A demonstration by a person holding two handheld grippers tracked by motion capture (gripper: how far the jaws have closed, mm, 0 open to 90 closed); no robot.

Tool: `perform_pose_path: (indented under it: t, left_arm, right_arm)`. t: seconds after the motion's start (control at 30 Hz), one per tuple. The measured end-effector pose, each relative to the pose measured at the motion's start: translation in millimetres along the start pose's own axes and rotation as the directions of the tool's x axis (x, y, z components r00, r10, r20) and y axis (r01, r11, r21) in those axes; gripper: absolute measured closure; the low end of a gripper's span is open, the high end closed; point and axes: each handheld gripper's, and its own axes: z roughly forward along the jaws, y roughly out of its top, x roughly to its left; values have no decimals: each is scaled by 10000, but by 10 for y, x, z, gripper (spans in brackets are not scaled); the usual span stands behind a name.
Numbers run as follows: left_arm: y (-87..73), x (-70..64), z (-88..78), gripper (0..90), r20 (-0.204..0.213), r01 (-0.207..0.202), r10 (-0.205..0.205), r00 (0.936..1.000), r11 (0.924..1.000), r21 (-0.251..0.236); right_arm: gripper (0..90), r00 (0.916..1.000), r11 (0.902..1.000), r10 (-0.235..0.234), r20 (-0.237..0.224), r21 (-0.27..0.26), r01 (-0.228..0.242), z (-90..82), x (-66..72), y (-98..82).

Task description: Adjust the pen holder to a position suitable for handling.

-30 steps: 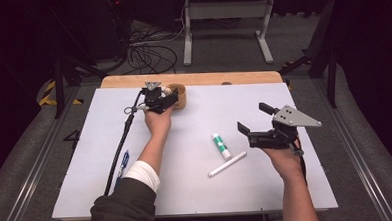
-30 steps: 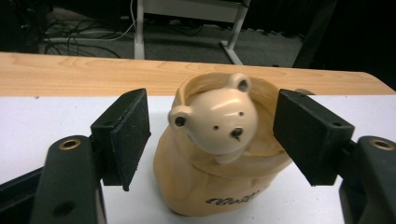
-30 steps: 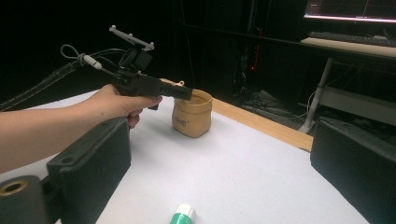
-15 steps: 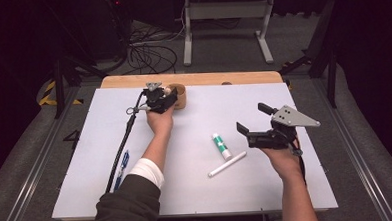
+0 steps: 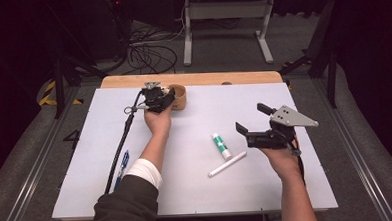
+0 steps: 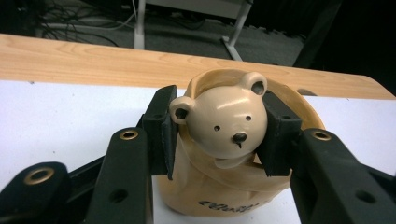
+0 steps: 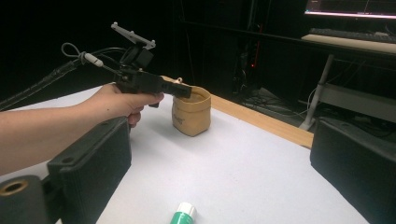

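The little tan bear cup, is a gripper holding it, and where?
Yes. The left gripper clamps the tan bear-faced wooden cup by the bear's head, one pad each side.

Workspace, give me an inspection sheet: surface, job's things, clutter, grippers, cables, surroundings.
Surface: white mat on a wooden table.
Job's things: bear-shaped wooden cup, upright at the mat's far edge.
Clutter: green-and-white tube, white marker, blue pen.
Grippers: left gripper has just been closing, jaws flanking the bear head; right gripper open, holding nothing.
Cables: left gripper's cable trails across the mat.
Surroundings: metal stand, floor cables.
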Motion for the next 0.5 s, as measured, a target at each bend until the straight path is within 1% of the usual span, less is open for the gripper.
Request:
perform_pose_path:
  t: [0.2,0.27,0.33,0.4,0.47,0.5]
  left_arm:
    - [10,-3,-95,559,194,-270,262,9995,9986,454]
    - [5,-19,-139,560,311,-508,490,9983,9969,605]
    - [-11,-51,-188,559,466,-797,763,9960,9940,748]
    - [-32,-93,-244,559,690,-1167,1106,9915,9889,918]
    - [-70,-124,-304,559,890,-1304,1219,9885,9867,966]
    - [-95,-131,-334,559,1047,-1228,1122,9882,9872,1016]
  right_arm:
    - [62,10000,10000,12,33,-13,-12,9,0,-5]
    - [63,10000,10000,-4,-8,-24,4,13,6,-4]
    - [63,10000,10000,-16,-23,-19,16,17,8,-6]
    - [63,10000,10000,-9,-32,-13,9,20,11,-6]
    - [63,10000,10000,-2,-68,-2,2,27,15,-8]
    - [63,10000,10000,44,-83,13,-44,33,24,-10]
